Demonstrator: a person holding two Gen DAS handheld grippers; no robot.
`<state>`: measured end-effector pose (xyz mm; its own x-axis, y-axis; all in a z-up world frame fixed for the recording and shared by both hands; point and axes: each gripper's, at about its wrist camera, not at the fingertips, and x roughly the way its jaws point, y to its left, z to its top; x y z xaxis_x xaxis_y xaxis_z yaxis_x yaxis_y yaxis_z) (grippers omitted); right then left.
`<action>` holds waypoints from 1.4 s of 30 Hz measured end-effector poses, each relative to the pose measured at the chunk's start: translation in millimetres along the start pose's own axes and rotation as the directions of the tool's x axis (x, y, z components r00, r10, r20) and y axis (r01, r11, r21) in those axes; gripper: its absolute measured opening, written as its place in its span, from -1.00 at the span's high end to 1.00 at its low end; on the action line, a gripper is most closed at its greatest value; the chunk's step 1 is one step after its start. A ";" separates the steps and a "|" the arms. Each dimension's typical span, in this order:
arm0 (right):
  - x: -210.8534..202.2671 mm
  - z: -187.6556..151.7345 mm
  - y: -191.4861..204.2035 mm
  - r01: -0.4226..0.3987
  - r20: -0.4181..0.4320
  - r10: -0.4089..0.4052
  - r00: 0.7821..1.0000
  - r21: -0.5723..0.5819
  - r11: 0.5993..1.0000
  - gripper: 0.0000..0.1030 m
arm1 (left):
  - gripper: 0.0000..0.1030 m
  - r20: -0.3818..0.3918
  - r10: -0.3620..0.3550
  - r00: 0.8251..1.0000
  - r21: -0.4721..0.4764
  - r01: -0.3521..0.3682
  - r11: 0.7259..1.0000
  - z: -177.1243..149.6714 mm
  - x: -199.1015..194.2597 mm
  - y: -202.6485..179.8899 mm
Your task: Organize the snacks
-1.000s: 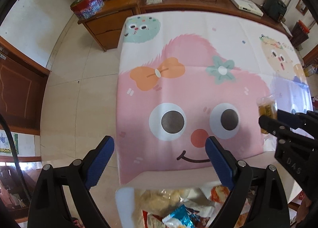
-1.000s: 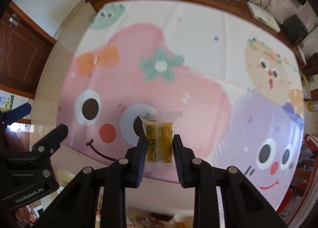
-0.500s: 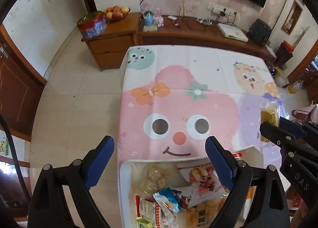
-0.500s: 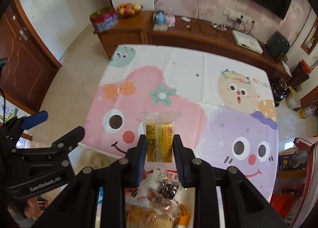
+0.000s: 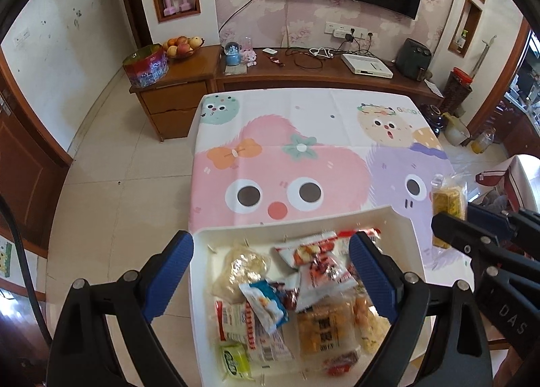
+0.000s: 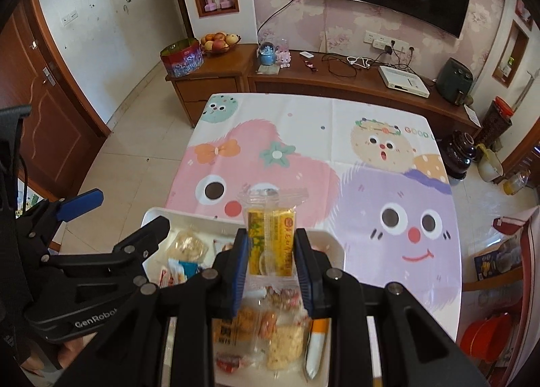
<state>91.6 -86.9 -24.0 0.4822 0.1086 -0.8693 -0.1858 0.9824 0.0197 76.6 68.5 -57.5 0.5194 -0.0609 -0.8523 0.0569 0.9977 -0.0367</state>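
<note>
A white tray [image 5: 303, 225] of several wrapped snacks sits at the near edge of the cartoon tablecloth [image 5: 303, 137]. My left gripper [image 5: 270, 269] is open and empty, hovering above the tray's snacks. My right gripper [image 6: 271, 245] is shut on a yellow snack packet [image 6: 270, 238] in clear wrap, held above the tray [image 6: 155, 215]. The packet also shows at the right of the left wrist view [image 5: 447, 199], with the right gripper [image 5: 452, 218] beside the tray.
The table's left edge drops to tiled floor [image 5: 118, 184]. A wooden sideboard [image 5: 303, 73] with a fruit bowl, tin and cables stands behind the table. A red-and-white chair [image 5: 516, 177] and jars are on the right.
Both grippers have pulled back and up from the table. The tray of snacks has come fully into view beneath them. The right gripper still holds the yellow packet.
</note>
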 end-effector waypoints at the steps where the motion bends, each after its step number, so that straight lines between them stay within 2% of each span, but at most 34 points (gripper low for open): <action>1: -1.0 -5.6 -0.1 0.002 -0.002 -0.002 1.000 0.006 1.000 0.48 | -0.80 -0.002 -0.002 1.000 0.001 0.002 1.000 -4.0 -1.1 -1.1; 11: 4.8 -49.0 -0.6 0.007 -0.059 -0.004 0.998 0.050 0.999 0.47 | -0.81 -0.034 -0.002 0.999 0.028 0.003 1.000 -40.2 -5.7 -12.4; 21: 16.8 -67.8 -2.0 -0.004 -0.107 0.008 0.994 0.037 0.999 0.47 | -0.81 -0.037 0.023 0.999 0.036 -0.021 0.999 -45.8 -5.2 -16.9; 31: 9.6 -68.2 -7.9 -0.018 -0.075 0.024 0.997 0.083 0.996 0.29 | -0.81 -0.046 0.027 0.999 0.036 -0.025 0.999 -44.3 -4.9 -16.6; 42: -13.1 -67.0 -10.9 -0.010 -0.008 0.011 1.000 0.098 0.995 0.29 | -0.81 -0.027 0.032 0.999 0.032 -0.031 0.999 -43.1 -15.6 -25.4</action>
<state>29.9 -109.2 -46.0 0.4732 0.1181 -0.8730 -0.1059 0.9914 0.0767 30.4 45.4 -65.8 0.4978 -0.0285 -0.8668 0.0680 0.9977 0.0062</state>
